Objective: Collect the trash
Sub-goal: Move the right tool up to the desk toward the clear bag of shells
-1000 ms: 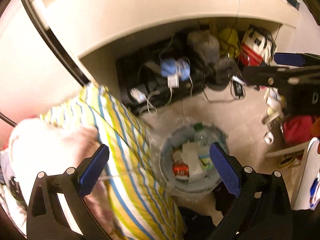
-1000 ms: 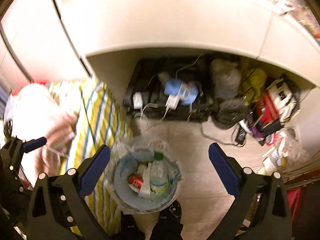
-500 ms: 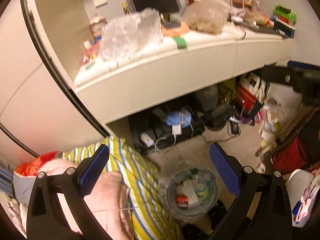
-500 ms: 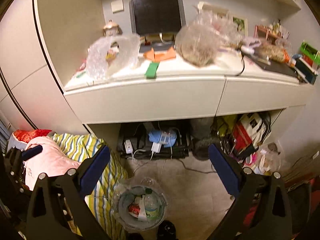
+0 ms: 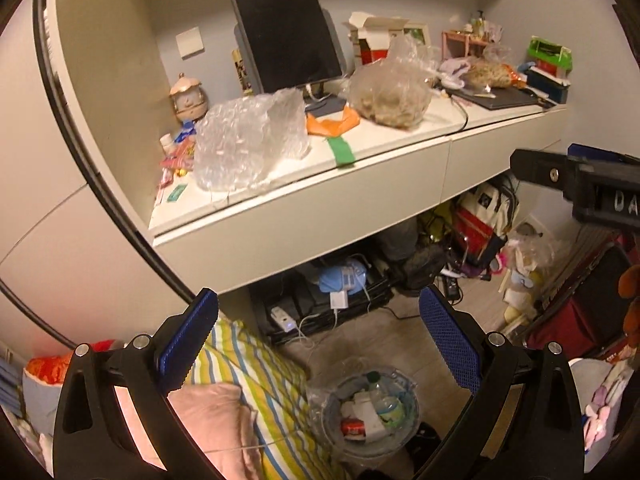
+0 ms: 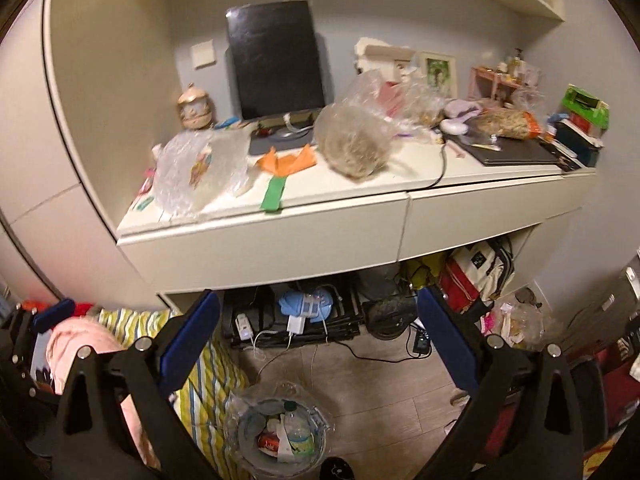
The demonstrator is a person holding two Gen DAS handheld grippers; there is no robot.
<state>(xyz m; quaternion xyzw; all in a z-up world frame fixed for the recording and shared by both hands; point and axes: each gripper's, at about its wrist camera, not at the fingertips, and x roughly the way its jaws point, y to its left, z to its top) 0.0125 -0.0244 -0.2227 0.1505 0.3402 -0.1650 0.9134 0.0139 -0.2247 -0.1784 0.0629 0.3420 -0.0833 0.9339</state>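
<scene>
While both grippers hang in the air with nothing between their fingers, the trash bin (image 5: pixel 370 412) stands on the floor below the white desk (image 5: pixel 304 200), lined with a clear bag and already holding a plastic bottle (image 5: pixel 380 394), a red can (image 5: pixel 354 427) and scraps of paper. The left gripper (image 5: pixel 320 344) has its blue-padded fingers spread wide apart, and the bin shows low between them, just in front of the desk's open underside. The right gripper (image 6: pixel 320 344) is likewise spread wide and empty, with the bin (image 6: pixel 280 432) low in its view, nearer its left finger. On the desk top, toward its left end, sits a crumpled clear plastic bag (image 5: pixel 250 144); just to the right of it lie an orange wrapper (image 5: pixel 334 122) and a green strip (image 5: pixel 340 150) that reaches the desk's front edge. Further right on the desk sits a second clear bag (image 5: pixel 390 96) filled with something brownish, and behind these stands a dark monitor (image 5: pixel 286 36). Under the desk lie tangled cables and chargers (image 5: pixel 334 300), with a red and white bag (image 5: pixel 480 216) toward the right. Left of the bin, a striped yellow blanket (image 5: pixel 256 376) and a pink pillow (image 5: pixel 208 420) lie close to the desk's left end. In the left wrist view, part of the right gripper juts in from the right edge, level with the desk front.
</scene>
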